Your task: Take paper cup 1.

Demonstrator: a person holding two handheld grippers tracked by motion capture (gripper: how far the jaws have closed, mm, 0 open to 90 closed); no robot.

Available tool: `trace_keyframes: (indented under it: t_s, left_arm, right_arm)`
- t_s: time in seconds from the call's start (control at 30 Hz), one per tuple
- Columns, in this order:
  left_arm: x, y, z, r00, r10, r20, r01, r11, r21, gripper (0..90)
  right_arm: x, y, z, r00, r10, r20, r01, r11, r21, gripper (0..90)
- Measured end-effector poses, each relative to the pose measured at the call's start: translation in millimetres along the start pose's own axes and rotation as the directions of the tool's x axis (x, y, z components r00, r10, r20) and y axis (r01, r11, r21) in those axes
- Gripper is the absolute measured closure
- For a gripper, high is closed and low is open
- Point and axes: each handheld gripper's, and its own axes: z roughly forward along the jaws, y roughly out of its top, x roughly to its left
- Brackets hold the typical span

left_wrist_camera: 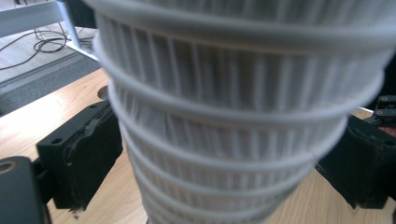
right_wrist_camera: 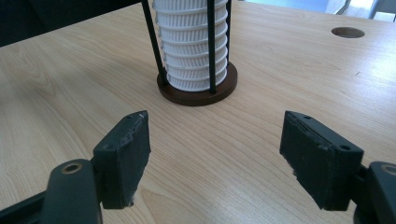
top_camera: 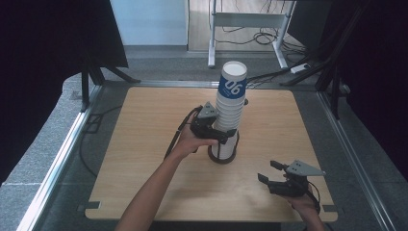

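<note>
Cup stack [top_camera: 230, 108]: a tall column of nested white ribbed paper cups, upside down, the uppermost with a blue band printed in white. It stands upright near the middle of the wooden table [top_camera: 144, 144], seated in a holder.

Holder [top_camera: 223, 156]: round dark brown base under the stack, with thin black upright rods [right_wrist_camera: 211, 46] rising close around the lower cups. The rods stand between any sideways approach and the bottom cups.

Left gripper [top_camera: 217, 131]: at the stack's left side, low on the column just above the rods' tops. Its jaws stand apart, one either side of the cups; in the left gripper view a slim gap shows between each black pad [left_wrist_camera: 84, 149] and the ribbed wall, so they bracket the stack without pressing it.

Right gripper [top_camera: 269, 172]: well to the right of the stack and nearer the person, close to the table's front edge, pointing toward the stack. Jaws spread wide with bare wood between them.

Round hole [right_wrist_camera: 347, 32]: in the tabletop beyond the stack as the right gripper view shows it.

Cables [top_camera: 260, 36]: on the floor behind the table, far side of the stack.
</note>
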Motion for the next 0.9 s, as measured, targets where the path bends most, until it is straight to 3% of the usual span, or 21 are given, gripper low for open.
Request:
trace_keyframes:
  t_s: [0.23, 0.57, 0.9]
  left_arm:
    - [-1.2, -0.2, 0.9, 0.9994, 0.033, -0.006, -0.033, 0.9995, -0.004, 12.3]
    - [-2.5, 0.3, 0.0, 0.9993, 0.034, -0.015, -0.034, 0.9994, 0.004, 12.8]
    - [-4.3, 1.6, 1.2, 0.9992, 0.03, -0.025, -0.03, 0.9995, 0.01, 12.8]
  right_arm:
    - [-1.0, 0.0, -1.2, 1.0, 0.005, 0.004, -0.005, 1.0, -0.004, 24.9]
    - [0.5, 3.1, 3.5, 0.9993, 0.023, -0.03, -0.023, 1.0, -0.003, 24.8]
    - [11.6, 15.8, 8.5, 0.9992, 0.014, -0.039, -0.015, 1.0, -0.019, 24.7]
